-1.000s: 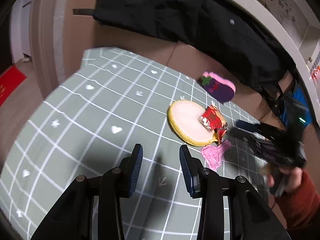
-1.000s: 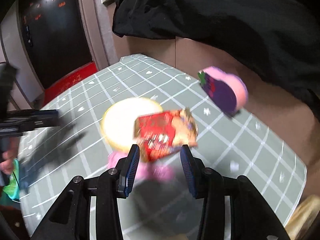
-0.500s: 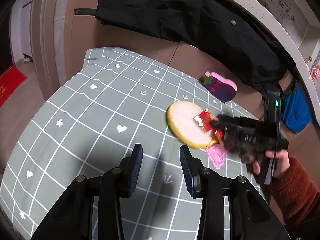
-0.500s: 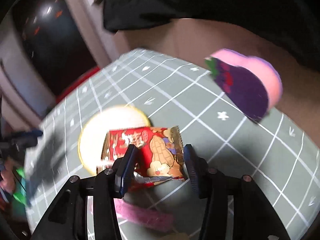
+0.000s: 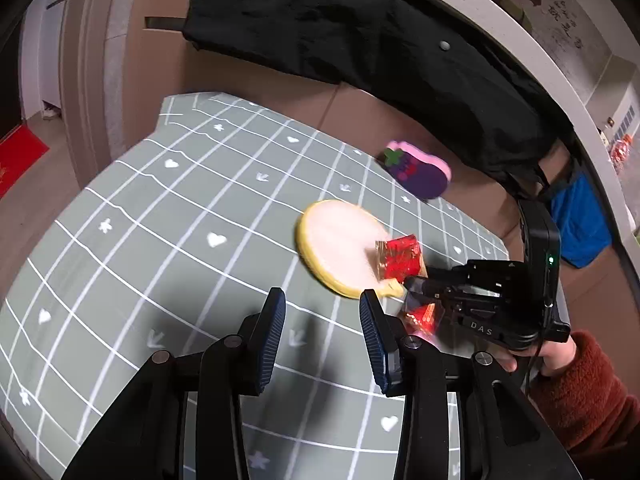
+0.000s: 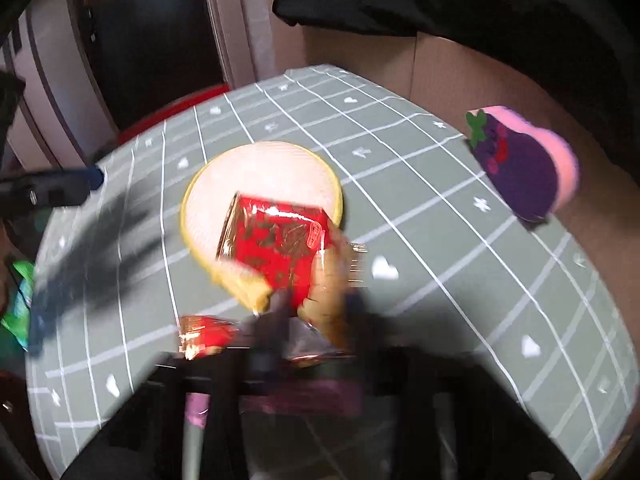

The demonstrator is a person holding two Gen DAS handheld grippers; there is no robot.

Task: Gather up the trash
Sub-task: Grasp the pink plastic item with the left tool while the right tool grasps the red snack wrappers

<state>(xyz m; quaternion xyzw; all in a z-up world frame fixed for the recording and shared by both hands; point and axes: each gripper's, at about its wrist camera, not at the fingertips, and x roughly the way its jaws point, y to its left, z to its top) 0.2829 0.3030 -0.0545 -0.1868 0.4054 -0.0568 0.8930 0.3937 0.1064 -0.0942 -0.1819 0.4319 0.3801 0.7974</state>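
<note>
Grey-green tablecloth with a white grid and small hearts (image 5: 168,216): your work surface. On it, a round pale mat with a yellow rim (image 5: 340,240). Across its near edge lies the red foil snack wrapper (image 6: 276,240), the trash in hand. Your right gripper (image 5: 416,284) is closing on the wrapper's near end, foil between the jaws; let them pinch fully before you lift, then raise straight so the mat stays put. A second small red wrapper (image 6: 204,332) lies just beside. Your left gripper (image 5: 322,330) hangs half-open, holding nothing.
</note>
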